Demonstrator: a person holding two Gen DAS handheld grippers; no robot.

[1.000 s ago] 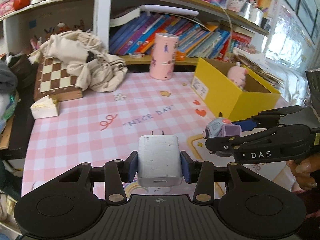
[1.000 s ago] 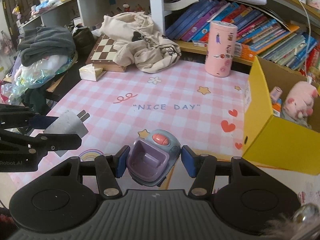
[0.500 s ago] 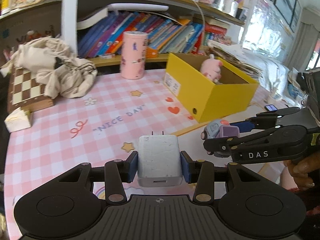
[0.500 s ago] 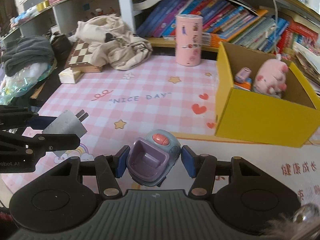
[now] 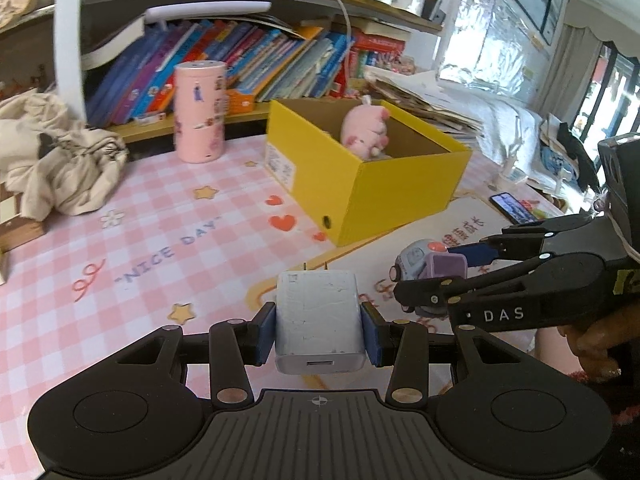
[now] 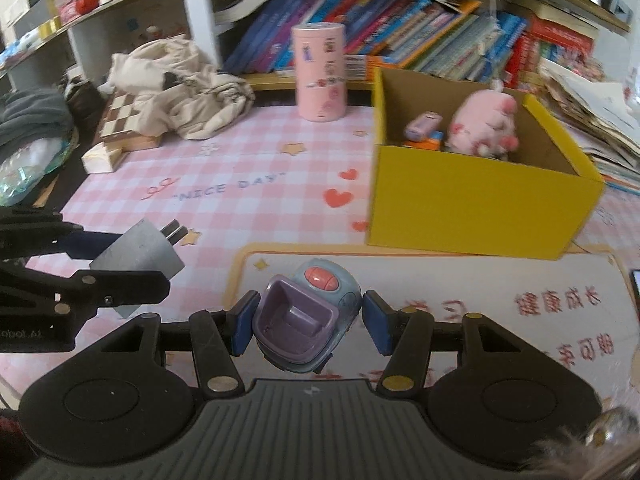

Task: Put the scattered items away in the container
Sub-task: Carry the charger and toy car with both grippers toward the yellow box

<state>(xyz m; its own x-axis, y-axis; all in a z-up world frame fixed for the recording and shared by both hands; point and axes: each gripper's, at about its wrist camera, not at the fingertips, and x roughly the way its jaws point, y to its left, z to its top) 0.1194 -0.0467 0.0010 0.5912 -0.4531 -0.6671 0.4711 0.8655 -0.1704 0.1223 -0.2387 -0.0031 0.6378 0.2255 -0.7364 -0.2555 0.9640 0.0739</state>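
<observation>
two items are carried above the pink mat: a white charger (image 5: 320, 320) is clamped in the left gripper (image 5: 319, 330), a toy car (image 6: 306, 314) in the right gripper (image 6: 306, 322). either could be knocked against the near wall of the yellow box (image 6: 472, 204) if brought in low. a pink plush (image 6: 484, 126) and small items are already held inside.

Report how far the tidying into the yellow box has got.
Done: a pink plush toy and a small purple item already lie inside the yellow box. In hand: the left gripper is clamped on a white charger, and the right gripper holds a toy car; both are short of the box. Left: dropping both in.
</observation>
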